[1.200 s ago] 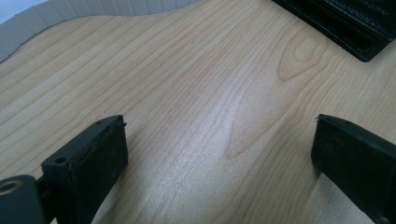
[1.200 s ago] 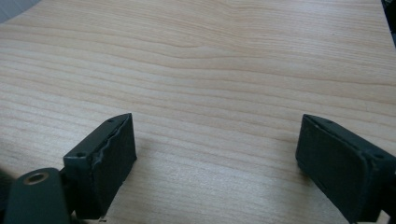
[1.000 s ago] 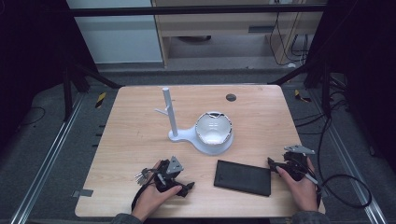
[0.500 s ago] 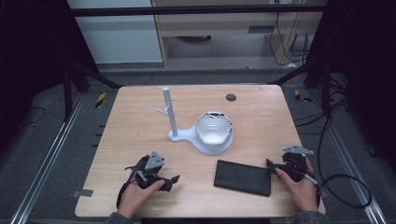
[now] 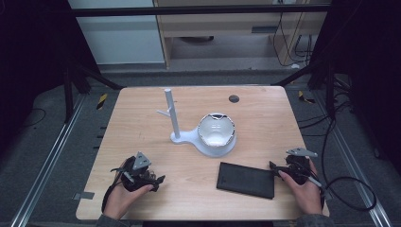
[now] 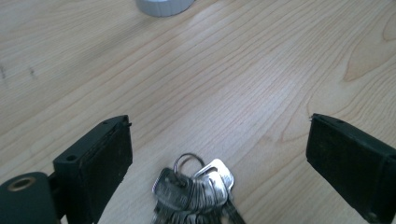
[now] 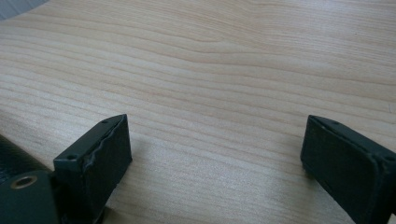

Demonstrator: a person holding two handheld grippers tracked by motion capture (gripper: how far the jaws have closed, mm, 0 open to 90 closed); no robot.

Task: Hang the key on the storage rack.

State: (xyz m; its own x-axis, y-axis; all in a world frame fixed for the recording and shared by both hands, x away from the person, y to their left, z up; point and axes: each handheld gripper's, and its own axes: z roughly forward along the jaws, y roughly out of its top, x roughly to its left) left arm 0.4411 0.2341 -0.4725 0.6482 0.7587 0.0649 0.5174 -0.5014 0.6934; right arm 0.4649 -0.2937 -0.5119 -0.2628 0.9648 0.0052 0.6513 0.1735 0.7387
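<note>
The left gripper (image 6: 219, 154) stands wide over a bunch of keys (image 6: 196, 193) lying flat on the wooden table (image 5: 265, 118); the right gripper (image 7: 215, 149), equally wide, holds nothing beside a black wallet (image 5: 246, 180). Closing too high could skid the keys away, and beyond them stands the white hook stand (image 5: 171, 116).

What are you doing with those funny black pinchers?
A person sits at a wooden table with a gripper in each hand. The left gripper is wide open over a bunch of keys lying on the wood, not pinching them yet. The right gripper is open too, over bare table beside a flat black case. Farther back stand a white stand with a peg and a white bowl.
</note>
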